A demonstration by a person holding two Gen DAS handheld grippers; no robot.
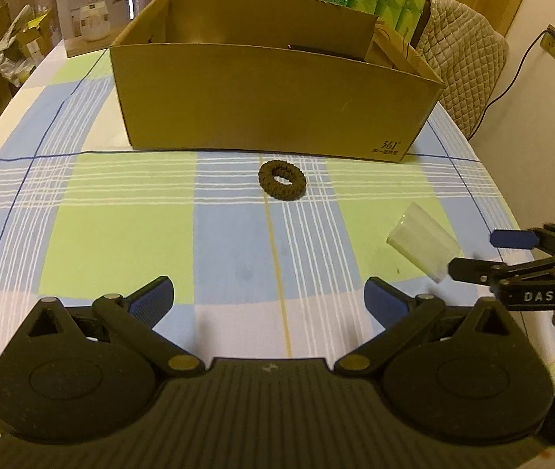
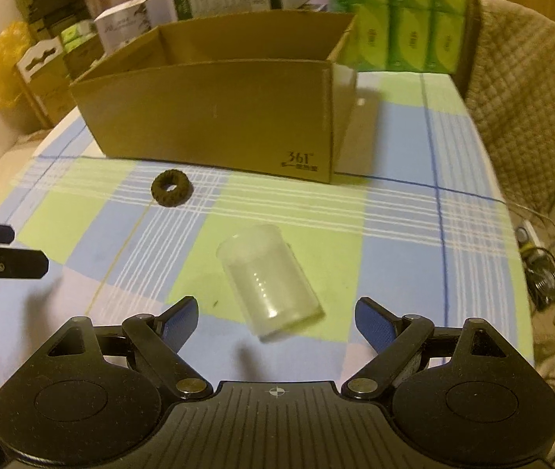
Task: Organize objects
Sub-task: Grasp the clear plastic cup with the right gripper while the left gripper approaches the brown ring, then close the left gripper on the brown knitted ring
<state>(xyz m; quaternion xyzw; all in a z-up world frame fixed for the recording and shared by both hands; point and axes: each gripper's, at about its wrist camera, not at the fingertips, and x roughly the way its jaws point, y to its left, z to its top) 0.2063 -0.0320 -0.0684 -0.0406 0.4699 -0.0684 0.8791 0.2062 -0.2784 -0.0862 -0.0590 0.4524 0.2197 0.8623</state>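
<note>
A dark brown hair tie (image 1: 282,179) (image 2: 170,188) lies flat on the checked tablecloth just in front of an open cardboard box (image 1: 269,105) (image 2: 215,121). A clear plastic cup (image 2: 269,285) (image 1: 423,248) lies on its side nearer to me. My right gripper (image 2: 275,318) is open, its blue pads on either side of the cup's rim end, not touching it. My left gripper (image 1: 269,299) is open over bare cloth, well short of the hair tie. Each gripper's fingers (image 1: 511,239) (image 2: 8,264) show at the edge of the other's view.
The table (image 1: 101,234) is round, its edges near on the left and right. Behind the box stand a white appliance carton (image 1: 90,8), green tissue packs (image 2: 406,15) and a quilted chair back (image 2: 527,101). Cables (image 2: 543,269) lie off the right edge.
</note>
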